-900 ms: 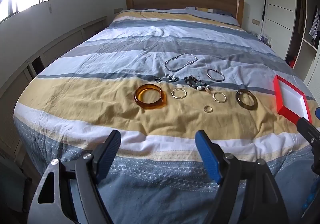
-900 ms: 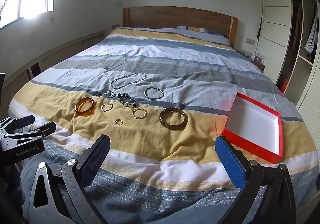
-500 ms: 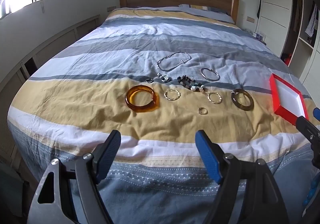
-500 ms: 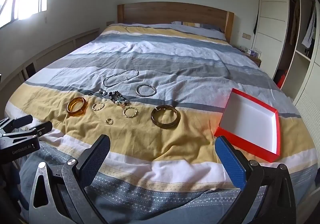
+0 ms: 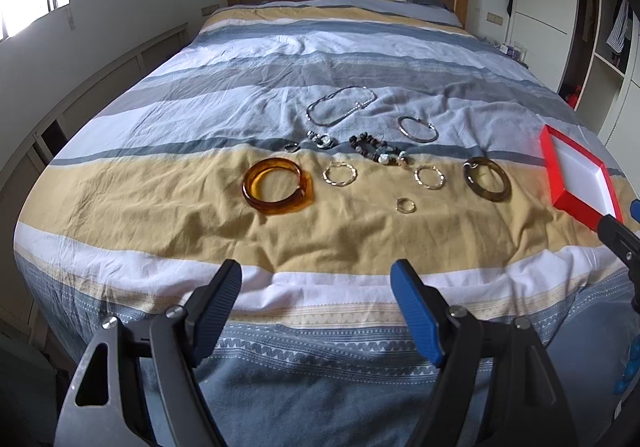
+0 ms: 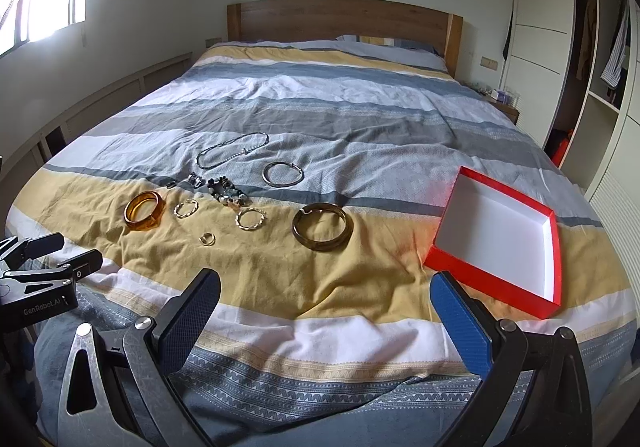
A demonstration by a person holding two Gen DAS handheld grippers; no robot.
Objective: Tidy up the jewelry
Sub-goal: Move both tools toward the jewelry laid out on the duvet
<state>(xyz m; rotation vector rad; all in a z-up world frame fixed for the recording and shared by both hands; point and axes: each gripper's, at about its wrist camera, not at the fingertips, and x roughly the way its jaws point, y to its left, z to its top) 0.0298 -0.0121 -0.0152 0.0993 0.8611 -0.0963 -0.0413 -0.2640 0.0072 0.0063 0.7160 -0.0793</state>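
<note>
1. Currently, the task stands at its opening step: every piece of jewelry lies on the bed [image 6: 360, 119], and the red box [image 6: 448, 243] holds nothing.
2. Left tongs [image 5: 316, 291] are spread wide with nothing between the pads; they hang above the near edge of the bed.
3. Right tongs [image 6: 326, 301] are likewise spread and hold nothing.
4. Location of the pieces: the amber bangle [image 5: 277, 185] lies at the left of the group, the dark bangle [image 6: 322, 226] at the right, nearest the red box. Between them lie two gold hoops, a small ring [image 5: 405, 205], a beaded bracelet [image 5: 380, 152] and, farther back, a chain necklace [image 5: 340, 105] and a silver bangle [image 5: 418, 129].
5. Next move, as judged: advance one set of tongs to a single piece, probably the dark bangle for the right, straddle its rim, then close.
6. Caution: soft bedding may yield under the pads; thin hoops demand a low, level approach.
</note>
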